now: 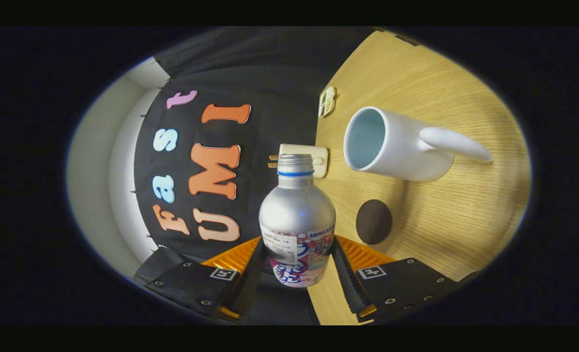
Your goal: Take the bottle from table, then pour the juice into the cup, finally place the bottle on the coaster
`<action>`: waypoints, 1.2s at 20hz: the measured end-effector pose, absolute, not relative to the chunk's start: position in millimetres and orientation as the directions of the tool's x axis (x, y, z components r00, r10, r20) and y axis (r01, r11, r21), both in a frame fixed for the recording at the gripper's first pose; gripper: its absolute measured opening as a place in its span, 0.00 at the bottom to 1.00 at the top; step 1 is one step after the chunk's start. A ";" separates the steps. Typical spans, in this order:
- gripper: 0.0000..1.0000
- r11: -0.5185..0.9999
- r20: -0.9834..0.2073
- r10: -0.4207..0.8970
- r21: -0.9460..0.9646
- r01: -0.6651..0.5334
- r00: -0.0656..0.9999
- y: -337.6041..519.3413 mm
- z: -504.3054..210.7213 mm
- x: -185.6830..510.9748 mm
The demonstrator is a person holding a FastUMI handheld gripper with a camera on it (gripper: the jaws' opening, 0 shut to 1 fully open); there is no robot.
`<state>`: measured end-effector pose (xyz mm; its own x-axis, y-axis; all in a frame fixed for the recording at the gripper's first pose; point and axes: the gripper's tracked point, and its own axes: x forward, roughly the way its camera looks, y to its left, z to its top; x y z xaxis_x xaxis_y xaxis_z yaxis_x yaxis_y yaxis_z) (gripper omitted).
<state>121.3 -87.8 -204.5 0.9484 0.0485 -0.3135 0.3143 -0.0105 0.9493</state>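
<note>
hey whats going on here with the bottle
A person's handheld tool is clamped on a silver bottle, both fingers pressing its labelled lower half. The view is rolled sideways, so the bottle looks tipped for a pour. Its cap is off. A white cup stands on the wooden table, off to one side of the bottle's mouth rather than under it, and no juice is running. The dark round coaster lies bare on the table between the cup and the fingers.
</note>
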 end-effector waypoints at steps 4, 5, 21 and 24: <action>0.74 -0.112 -0.287 0.038 0.951 0.289 0.957 -94.2 -199.0 119.9; 0.74 -0.136 -0.284 0.035 0.949 0.286 0.958 -95.7 -197.8 120.6; 0.74 -0.400 -0.233 0.004 0.891 0.216 0.972 -106.1 -189.8 124.0; 0.74 -0.435 -0.217 0.000 0.879 0.195 0.976 -108.5 -182.9 122.0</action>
<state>122.0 -108.5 -182.9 0.9762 0.0003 -0.2169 0.1955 -0.4348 0.8791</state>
